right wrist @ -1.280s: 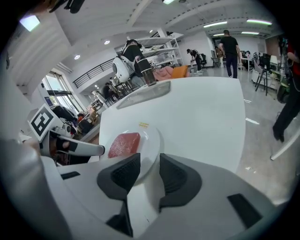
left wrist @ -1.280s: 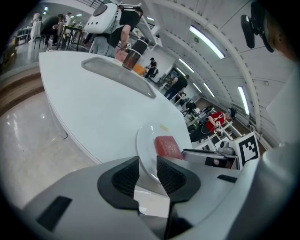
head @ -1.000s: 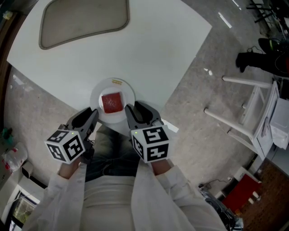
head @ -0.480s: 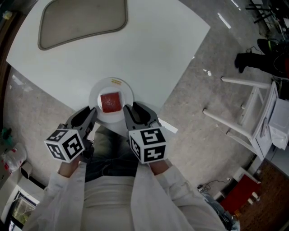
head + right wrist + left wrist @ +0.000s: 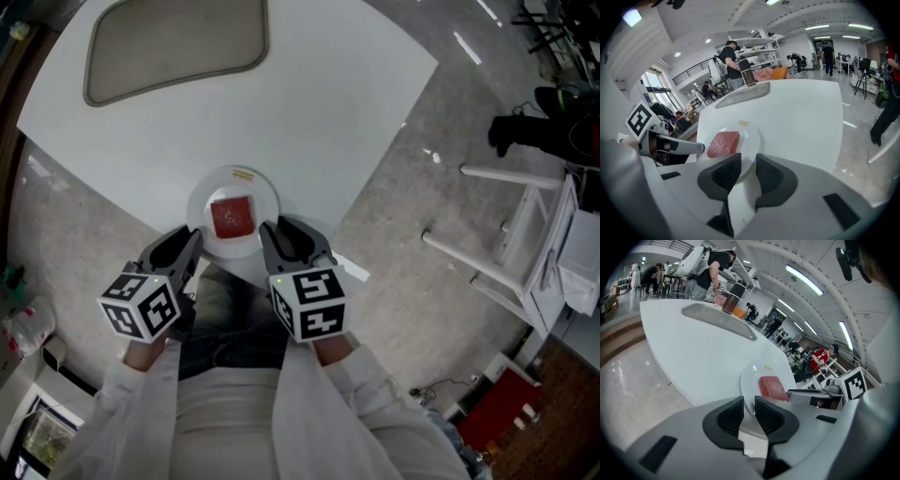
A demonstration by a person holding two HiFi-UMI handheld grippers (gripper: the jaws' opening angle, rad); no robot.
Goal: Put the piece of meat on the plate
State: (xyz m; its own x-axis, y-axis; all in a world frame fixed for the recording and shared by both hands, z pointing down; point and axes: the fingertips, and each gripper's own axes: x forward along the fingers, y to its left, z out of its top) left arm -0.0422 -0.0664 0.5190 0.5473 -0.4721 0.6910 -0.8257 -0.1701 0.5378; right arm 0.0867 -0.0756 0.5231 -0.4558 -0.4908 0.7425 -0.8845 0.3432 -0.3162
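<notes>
head view: meat stays on plate; left gripper parted, right gripper parted, narrowing.

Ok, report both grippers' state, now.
Left gripper: jaws slightly apart, holding nothing.
Right gripper: jaws slightly apart, have just been closing a little, nothing between them.

Layout-wise: the piece of meat is sat in the middle of the plate, and the plate is parked right at the near edge of the table. A tray is laid at the table's far left end, well apart from the plate. A bottle is stood at the tray's far side. Off to the right, a folding rack is set on the floor, apart from the table.
</notes>
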